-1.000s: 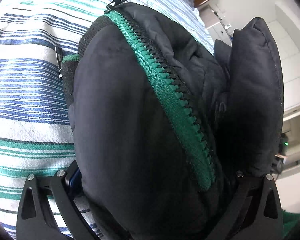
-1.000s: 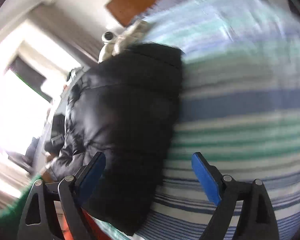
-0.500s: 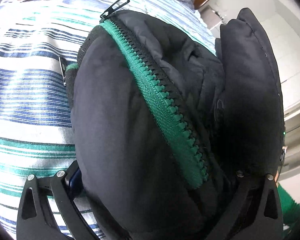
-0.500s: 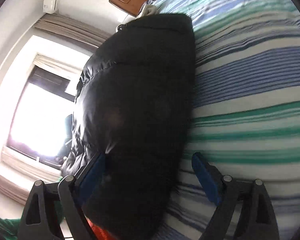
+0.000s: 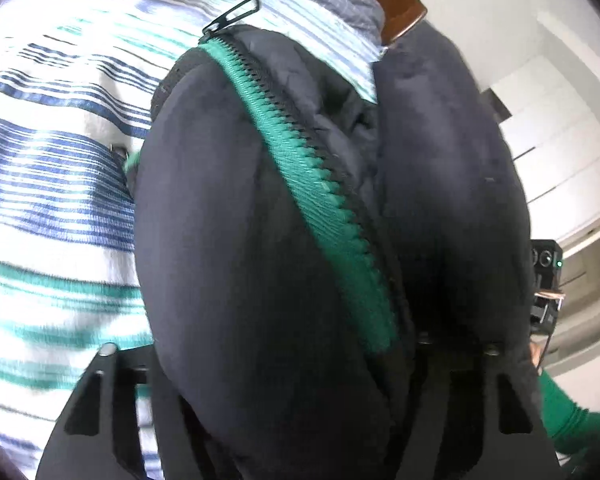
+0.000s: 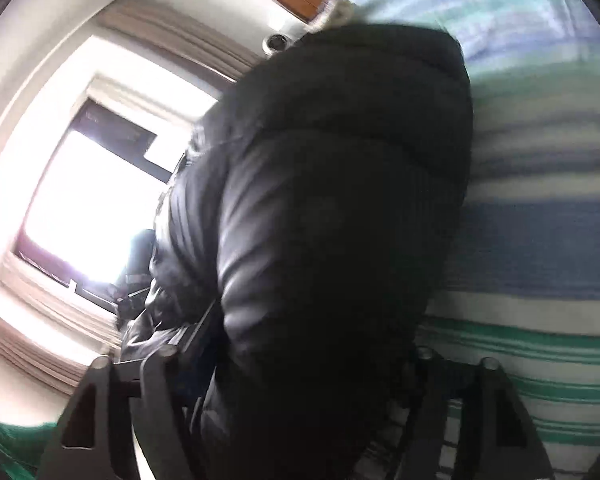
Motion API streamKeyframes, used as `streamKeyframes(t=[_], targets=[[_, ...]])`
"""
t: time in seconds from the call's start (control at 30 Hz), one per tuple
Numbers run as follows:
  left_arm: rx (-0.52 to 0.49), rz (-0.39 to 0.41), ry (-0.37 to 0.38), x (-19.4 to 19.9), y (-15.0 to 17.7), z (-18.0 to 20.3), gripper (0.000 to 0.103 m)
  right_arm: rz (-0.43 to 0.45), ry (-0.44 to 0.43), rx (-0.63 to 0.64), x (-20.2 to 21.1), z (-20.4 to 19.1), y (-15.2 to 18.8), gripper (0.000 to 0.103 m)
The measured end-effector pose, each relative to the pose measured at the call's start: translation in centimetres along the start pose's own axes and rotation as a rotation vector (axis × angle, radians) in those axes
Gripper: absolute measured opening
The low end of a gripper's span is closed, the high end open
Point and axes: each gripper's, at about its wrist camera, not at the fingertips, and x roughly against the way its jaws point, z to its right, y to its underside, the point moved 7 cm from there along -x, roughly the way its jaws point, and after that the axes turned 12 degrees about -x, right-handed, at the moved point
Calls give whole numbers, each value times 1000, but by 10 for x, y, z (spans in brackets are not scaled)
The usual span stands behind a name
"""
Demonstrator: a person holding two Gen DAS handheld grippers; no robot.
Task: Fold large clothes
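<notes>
- The left gripper (image 5: 300,408) has just closed its jaws, clamping the black puffer jacket (image 5: 240,260) beside its green zipper (image 5: 320,208).
- The right gripper (image 6: 296,412) has likewise just closed on the jacket, above the striped bedspread (image 6: 540,240).

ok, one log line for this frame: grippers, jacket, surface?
left gripper: just closed onto black jacket | right gripper: just closed onto the jacket | green zipper up | striped bedspread underneath
</notes>
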Motion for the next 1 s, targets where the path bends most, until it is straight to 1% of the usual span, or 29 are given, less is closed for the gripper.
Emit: streamKeyframes(t=[0.03,0.07,0.1,0.2,0.3,0.37,0.43,0.47,0.57,0.6,0.67,0.73,0.77,0.8,0.83,0.87,0.9,0.97,1.0], targets=[[3,12,4,6,0,4,56,11,-4,24,4,-7,0,63],[5,29,6,13,-1,9,51,23,-12,50,11,-16,1,62],[4,44,11,19,-3,12,48,35,-25,81,18,-26,0,62],[-28,105,20,42,-24,34,47,82,-73,132,41,-47,-11,61],[-63,154,28,57,-59,53,46,122,-122,157,54,-59,-42,61],[-91,175,16,59,-90,61,45,148,-135,185,60,-63,-76,61],[-110,186,-1,54,-121,64,45,161,-143,206,62,-60,-104,61],[-113,189,-8,50,-137,63,45,167,-152,206,61,-56,-124,61],[-115,185,-39,28,-177,55,45,165,-153,199,45,-39,-167,61],[-114,174,-56,17,-186,49,45,154,-152,187,39,-27,-181,62],[-95,136,-84,-12,-195,30,47,126,-126,139,16,6,-203,62],[-48,70,-110,-49,-191,7,54,97,-99,74,-2,39,-207,62],[7,8,-142,-77,-178,-14,66,72,-68,25,-13,60,-208,67],[47,-15,-150,-91,-169,-25,87,53,-33,-28,-22,82,-208,74],[105,14,-119,-99,-160,-36,93,50,-38,-96,-25,102,-207,78],[118,45,-96,-99,-158,-38,96,53,-51,-131,-22,110,-205,82],[101,75,-91,-94,-155,-35,97,63,-43,-138,-18,112,-204,88],[73,77,-150,-82,-152,-28,98,105,36,-103,-2,107,-203,90],[48,78,-189,-71,-148,-24,98,140,118,-56,12,99,-200,90]])
